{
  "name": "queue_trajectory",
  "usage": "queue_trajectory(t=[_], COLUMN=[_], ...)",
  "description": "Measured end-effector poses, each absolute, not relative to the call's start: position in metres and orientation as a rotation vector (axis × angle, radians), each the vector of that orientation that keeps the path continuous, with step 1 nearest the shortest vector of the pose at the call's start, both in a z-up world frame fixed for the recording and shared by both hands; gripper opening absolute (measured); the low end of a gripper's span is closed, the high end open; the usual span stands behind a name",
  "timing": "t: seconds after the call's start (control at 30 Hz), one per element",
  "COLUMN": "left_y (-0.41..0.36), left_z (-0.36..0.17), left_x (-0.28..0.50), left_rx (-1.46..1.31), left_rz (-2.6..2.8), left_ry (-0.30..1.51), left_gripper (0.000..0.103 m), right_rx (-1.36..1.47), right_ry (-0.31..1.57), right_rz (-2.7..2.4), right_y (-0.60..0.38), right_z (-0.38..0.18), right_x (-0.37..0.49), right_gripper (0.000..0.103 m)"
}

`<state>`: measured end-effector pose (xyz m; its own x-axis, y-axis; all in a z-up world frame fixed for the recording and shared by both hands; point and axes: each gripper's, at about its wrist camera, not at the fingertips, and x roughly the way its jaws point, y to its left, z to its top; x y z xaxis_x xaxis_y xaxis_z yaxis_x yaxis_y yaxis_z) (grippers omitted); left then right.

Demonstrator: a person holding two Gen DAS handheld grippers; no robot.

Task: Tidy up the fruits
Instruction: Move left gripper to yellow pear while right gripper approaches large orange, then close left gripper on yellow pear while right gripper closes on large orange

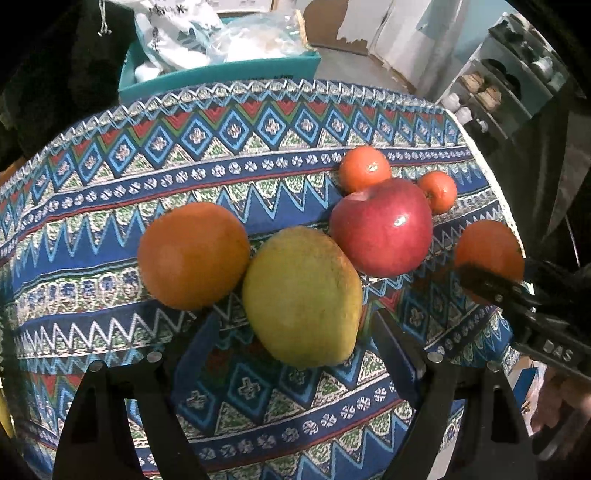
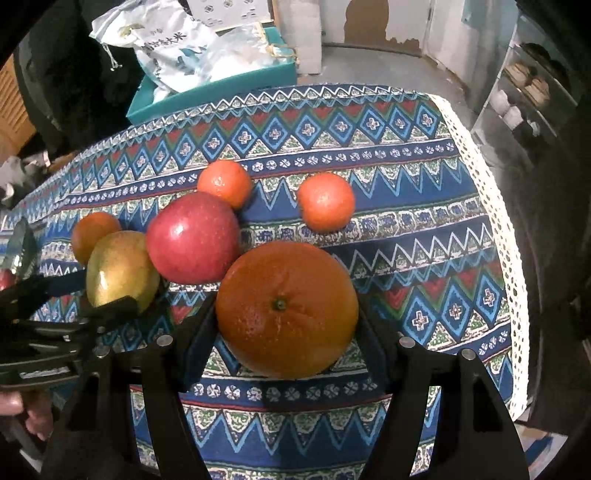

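Left wrist view looks forward and down, close over the mango [image 1: 303, 295] at centre frame. Right wrist view does likewise over the large orange [image 2: 286, 310]. Both share the apple [image 1: 382, 227] and patterned tablecloth [image 1: 258, 177].

Lived-in home, likely dining or storage corner. Table under patterned woven tablecloth [image 2: 424, 155] with white lace edging. Teal box [image 2: 207, 88] behind holds printed sacks, plastic bags. Open shelf unit [image 2: 524, 96] at right carries jars, bowls. Peeling wall paint [image 2: 369, 26], bare floor.
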<state>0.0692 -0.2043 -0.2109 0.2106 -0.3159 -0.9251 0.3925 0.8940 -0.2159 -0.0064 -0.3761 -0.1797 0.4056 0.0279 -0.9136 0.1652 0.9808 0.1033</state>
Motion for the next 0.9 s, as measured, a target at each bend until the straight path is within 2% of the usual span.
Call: queue_trajectory(t=[0.3, 0.43, 0.9], left_y=[-0.214, -0.216, -0.208], left_z=[-0.225, -0.229, -0.22], left_x=[0.08, 0.082, 0.06], left_rx=[0.065, 0.07, 0.141], left_rz=[-0.476, -0.496, -0.497], left_ry=[1.286, 1.296, 1.233], left_gripper=[0.085, 0.066, 0.066], right_rx=[0.187, 0.198, 0.164], right_ry=[1.142, 1.141, 1.103], right_rz=[-0.074, -0.081, -0.091], right_y=[-0.373, -0.377, -0.372], right_z=[-0.178, -0.178, -0.166], right_x=[-0.008, -0.009, -0.01], right_gripper=[0.069, 0.069, 0.069])
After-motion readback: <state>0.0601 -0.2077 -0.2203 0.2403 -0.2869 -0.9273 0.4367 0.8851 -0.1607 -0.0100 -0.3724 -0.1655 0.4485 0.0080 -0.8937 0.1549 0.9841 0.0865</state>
